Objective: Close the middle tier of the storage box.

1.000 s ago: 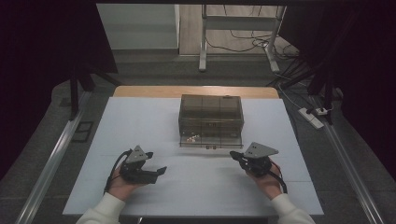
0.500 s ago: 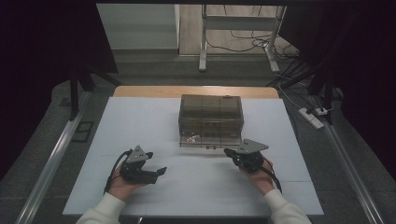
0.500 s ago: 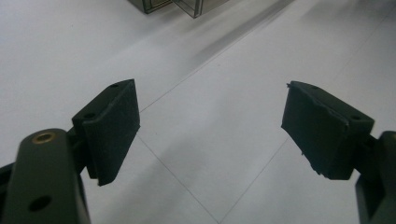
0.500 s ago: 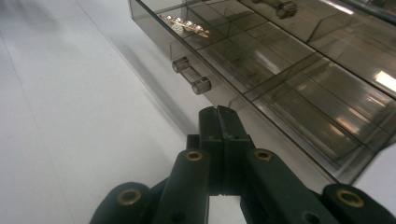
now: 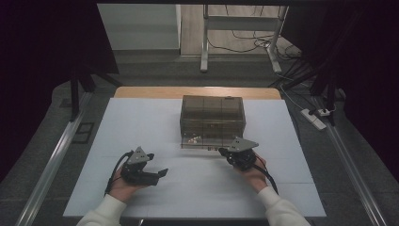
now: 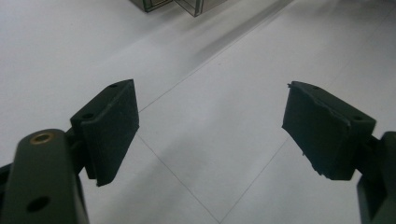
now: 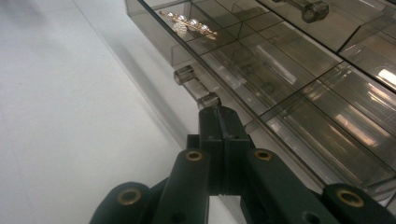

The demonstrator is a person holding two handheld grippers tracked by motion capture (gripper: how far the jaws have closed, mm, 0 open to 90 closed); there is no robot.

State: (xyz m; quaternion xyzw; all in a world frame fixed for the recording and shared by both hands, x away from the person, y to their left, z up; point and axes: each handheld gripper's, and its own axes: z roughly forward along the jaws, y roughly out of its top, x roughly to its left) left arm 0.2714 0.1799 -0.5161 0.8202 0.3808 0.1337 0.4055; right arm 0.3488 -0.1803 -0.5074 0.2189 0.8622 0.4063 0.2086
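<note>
The box (image 5: 212, 121), smoky and clear-walled with drawers, sits at the centre of the high view on the white table (image 5: 141, 122). Its bottom drawer (image 7: 261, 79) stands pulled out, with a pearl hairpin (image 7: 189, 22) in a compartment at the upper middle of the right gripper view. The right gripper (image 5: 225, 151), jaws clenched together on nothing, has its tips at the drawer's handle (image 7: 196, 88). The left gripper (image 5: 162, 173) rests at lower left, well apart from the box, jaws released and wide over bare table.

Organizer box (image 5: 212, 120) mid-table (image 5: 141, 117); hairpin (image 7: 189, 23) in pulled-out drawer (image 7: 261, 70).
</note>
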